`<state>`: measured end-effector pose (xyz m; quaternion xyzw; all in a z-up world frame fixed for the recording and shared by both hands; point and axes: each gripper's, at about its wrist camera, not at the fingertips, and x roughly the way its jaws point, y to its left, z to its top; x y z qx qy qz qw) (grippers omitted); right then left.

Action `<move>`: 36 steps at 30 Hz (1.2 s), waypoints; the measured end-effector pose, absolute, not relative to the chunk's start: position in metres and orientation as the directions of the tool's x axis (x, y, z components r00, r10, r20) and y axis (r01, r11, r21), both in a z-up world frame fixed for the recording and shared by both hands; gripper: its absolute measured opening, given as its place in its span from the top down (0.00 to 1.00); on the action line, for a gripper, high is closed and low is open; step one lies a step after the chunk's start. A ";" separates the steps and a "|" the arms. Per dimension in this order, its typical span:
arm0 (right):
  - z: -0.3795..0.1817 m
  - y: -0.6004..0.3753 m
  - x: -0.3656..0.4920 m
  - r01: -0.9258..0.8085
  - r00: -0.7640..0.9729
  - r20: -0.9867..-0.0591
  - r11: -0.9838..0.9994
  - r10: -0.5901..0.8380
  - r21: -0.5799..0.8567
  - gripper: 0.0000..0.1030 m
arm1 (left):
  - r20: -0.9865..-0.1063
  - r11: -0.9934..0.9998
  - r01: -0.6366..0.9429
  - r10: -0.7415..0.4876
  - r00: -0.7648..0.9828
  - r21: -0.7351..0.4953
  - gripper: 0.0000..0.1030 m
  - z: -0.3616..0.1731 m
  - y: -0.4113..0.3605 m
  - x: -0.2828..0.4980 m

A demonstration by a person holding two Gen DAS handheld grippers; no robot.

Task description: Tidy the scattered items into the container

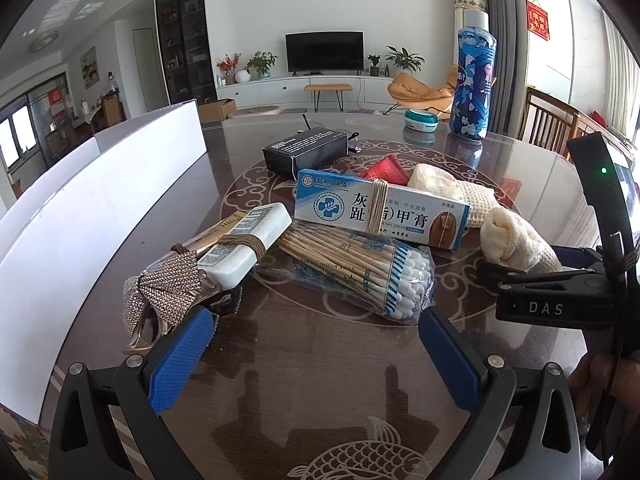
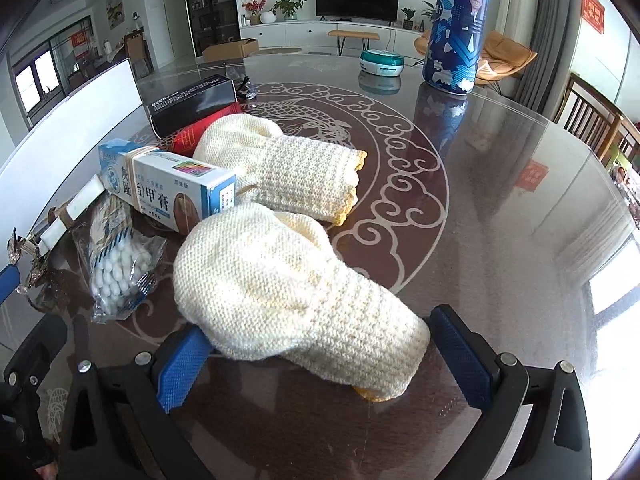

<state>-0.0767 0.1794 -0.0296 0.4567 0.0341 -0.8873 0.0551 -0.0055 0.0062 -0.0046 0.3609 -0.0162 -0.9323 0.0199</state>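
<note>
A: What do your left tongs [image 1: 316, 332] have in front of them?

B: Your left tongs are open, the two blue ribbed pads wide apart, and they hold nothing. Just ahead, between the pads, lies a crinkled clear bag of swabs [image 1: 360, 268] with wooden sticks and white tips. Touching your left pad is a glittering bow clip [image 1: 160, 296] on clear plastic. Beyond it lies a white flat case [image 1: 248, 244] bound with cord. A blue-white carton [image 1: 380, 210] rests across the swabs, also tied with string.

A: And the right tongs [image 2: 316, 356]?

B: Also open. A cream knitted glove [image 2: 296, 300] lies between your pads, its cuff toward you, close to both; I cannot tell if they touch it. A second glove [image 2: 288, 168] lies further ahead, beside the carton. Behind it are a red packet [image 2: 196, 134] and a black box [image 2: 192, 102].

A: Where is the container?

B: The white box [image 1: 100, 200], smooth flat walls, stands far to the left of your left tongs, on the glossy patterned table [image 2: 500, 200]. A tall blue can [image 2: 456, 28] stands far ahead on the right.
</note>
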 end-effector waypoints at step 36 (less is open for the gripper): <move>-0.029 0.183 -0.088 0.137 -0.574 -0.816 -0.991 -0.071 -0.010 0.00 | -0.764 -0.987 0.139 -0.148 -0.628 0.077 0.00 -0.019 -0.003 -0.029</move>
